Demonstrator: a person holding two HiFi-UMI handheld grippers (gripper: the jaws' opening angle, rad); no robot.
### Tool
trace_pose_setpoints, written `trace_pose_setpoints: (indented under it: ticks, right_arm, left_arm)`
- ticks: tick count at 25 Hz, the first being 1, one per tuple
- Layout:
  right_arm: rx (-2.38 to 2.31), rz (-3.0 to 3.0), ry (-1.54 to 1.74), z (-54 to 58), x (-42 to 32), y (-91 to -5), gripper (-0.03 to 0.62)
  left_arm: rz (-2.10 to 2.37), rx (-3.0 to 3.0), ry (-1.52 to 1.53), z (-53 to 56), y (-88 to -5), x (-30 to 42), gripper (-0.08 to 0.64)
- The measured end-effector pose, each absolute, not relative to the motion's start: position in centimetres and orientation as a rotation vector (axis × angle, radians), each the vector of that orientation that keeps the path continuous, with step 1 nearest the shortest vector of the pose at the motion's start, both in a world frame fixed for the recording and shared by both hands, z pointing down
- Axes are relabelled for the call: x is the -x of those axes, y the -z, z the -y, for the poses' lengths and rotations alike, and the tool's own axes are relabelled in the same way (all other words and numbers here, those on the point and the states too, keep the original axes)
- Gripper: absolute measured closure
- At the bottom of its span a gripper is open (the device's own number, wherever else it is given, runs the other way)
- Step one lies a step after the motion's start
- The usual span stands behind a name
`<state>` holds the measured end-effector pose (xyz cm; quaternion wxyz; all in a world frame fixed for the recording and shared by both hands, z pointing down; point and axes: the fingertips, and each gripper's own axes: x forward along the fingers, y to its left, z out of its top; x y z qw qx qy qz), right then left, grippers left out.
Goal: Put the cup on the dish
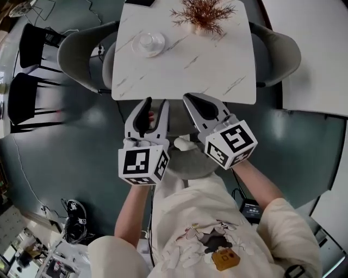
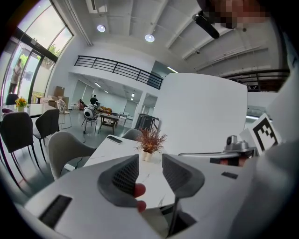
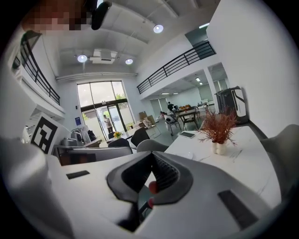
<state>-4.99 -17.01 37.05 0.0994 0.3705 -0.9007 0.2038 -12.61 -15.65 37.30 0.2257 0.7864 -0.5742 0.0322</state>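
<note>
The cup [image 1: 147, 40] sits on the dish [image 1: 159, 45] at the far left of the bench [image 1: 217, 65]. Off its near edge, the left tool [image 1: 155, 102] stands narrowly parted and empty, and the right tool [image 1: 190, 98] is closed on nothing.

A white, grey-veined marble table [image 1: 185, 70] carries three things, all on its far half; the near half is bare marble. A white dish [image 1: 159, 43] lies toward the far left with the white cup [image 1: 146, 39] upright on it (both pale against the top); a small vase of reddish-brown dried branches [image 1: 202, 16] stands at the far middle, well apart from the dish; a dark flat phone [image 1: 139, 2] lies at the far left edge.
</note>
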Motion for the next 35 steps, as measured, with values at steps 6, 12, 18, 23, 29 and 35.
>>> trace_pose_setpoints:
  ticks: [6,12,18,23,29,35]
  right_arm:
    - [-0.95,2.705,-0.533,11.9,5.3,-34.6,0.588]
    - [-1.041,2.687,-0.407,6.7,6.1,-30.5,0.588]
    - [-1.141,2.723,-0.457,1.9,7.8,-27.7,0.588]
    - [-1.24,2.628,-0.342,-0.6,7.8,-27.2,0.588]
    - [-1.337,2.616,-0.332,-3.1,8.2,-25.8,0.588]
    - [-1.444,2.682,-0.33,-3.7,7.4,-24.6,0.588]
  left_arm:
    - [1.57,-2.104,-0.093,9.7,-34.9,11.7,0.465]
    - [1.539,-2.069,-0.029,4.6,-31.6,12.2,0.534]
    - [1.554,-2.103,-0.033,2.4,-29.5,13.4,0.554]
    - [1.562,-2.155,-0.068,1.0,-28.0,14.0,0.554]
    - [1.506,-2.203,-0.102,-1.8,-27.0,12.8,0.554]
    - [1.492,-2.237,-0.113,-2.7,-26.8,12.1,0.554]
